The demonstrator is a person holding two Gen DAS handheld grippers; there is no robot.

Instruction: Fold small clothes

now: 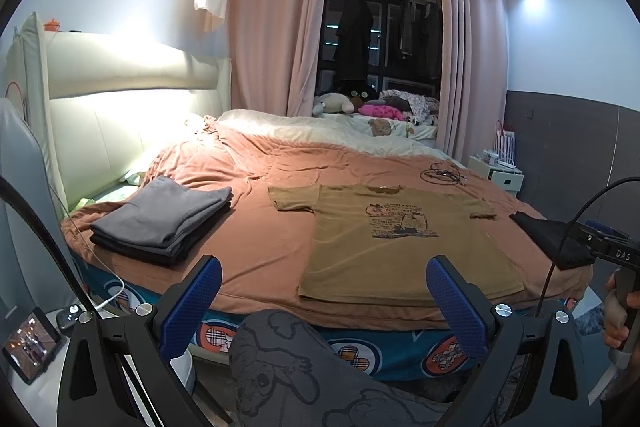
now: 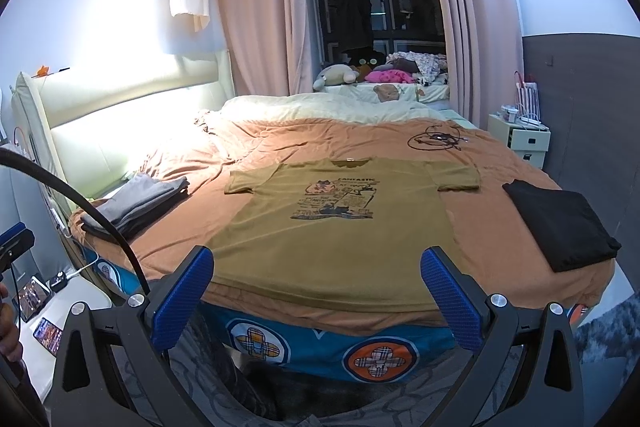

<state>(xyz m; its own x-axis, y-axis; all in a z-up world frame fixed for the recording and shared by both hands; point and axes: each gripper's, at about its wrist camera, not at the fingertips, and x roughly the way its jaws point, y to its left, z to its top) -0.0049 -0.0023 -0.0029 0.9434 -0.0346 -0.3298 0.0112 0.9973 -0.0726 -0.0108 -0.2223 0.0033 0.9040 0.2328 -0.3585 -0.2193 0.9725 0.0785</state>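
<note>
Two piles already look finished: a folded grey stack of cloth (image 1: pixel 164 221) on the near left of the bed (image 1: pixel 256 251), and a folded black garment (image 2: pixel 560 225) on the near right. One mustard-brown printed T-shirt (image 2: pixel 328 227) lies flat and unfolded in the middle, sleeves spread, hem at the near edge. Both the left hand-held gripper (image 1: pixel 324 303) and the right hand-held gripper (image 2: pixel 318 297) hang short of the hem, jaws wide apart and empty. By my judgement, folding this shirt is what remains.
</note>
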